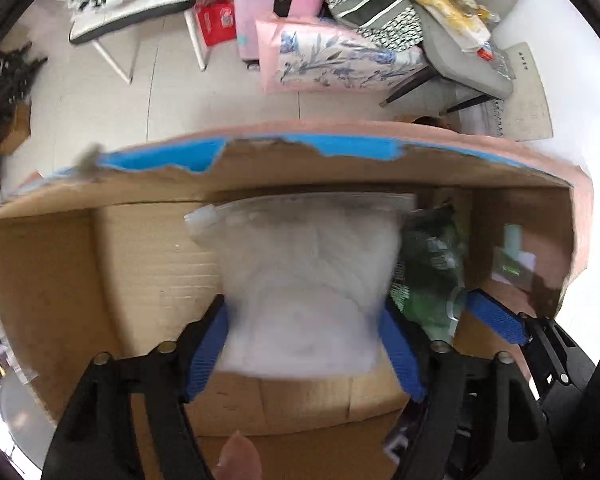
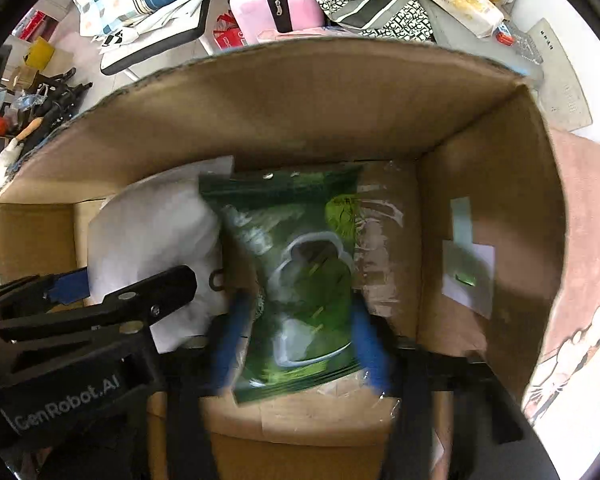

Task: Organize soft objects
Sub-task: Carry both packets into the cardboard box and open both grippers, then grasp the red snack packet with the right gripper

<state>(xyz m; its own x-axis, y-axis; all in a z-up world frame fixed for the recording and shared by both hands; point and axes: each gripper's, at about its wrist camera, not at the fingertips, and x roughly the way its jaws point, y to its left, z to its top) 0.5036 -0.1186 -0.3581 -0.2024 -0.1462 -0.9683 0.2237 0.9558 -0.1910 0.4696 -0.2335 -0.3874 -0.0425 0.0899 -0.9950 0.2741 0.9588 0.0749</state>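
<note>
Both packs hang inside the cardboard box (image 2: 300,112), side by side for tidy packing: left gripper (image 1: 304,340) jaws clench the white zip bag (image 1: 308,272); right gripper (image 2: 296,340) jaws clench the green packet (image 2: 300,272).

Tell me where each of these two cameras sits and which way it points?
Left wrist: rides the left gripper, facing into the cardboard box; its blue jaws clamp a white bag; a fingertip shows below.
Right wrist: rides the right gripper, facing into the same box; its jaws clamp a green packet.
Shared: box, both bags, and each other's gripper.
</note>
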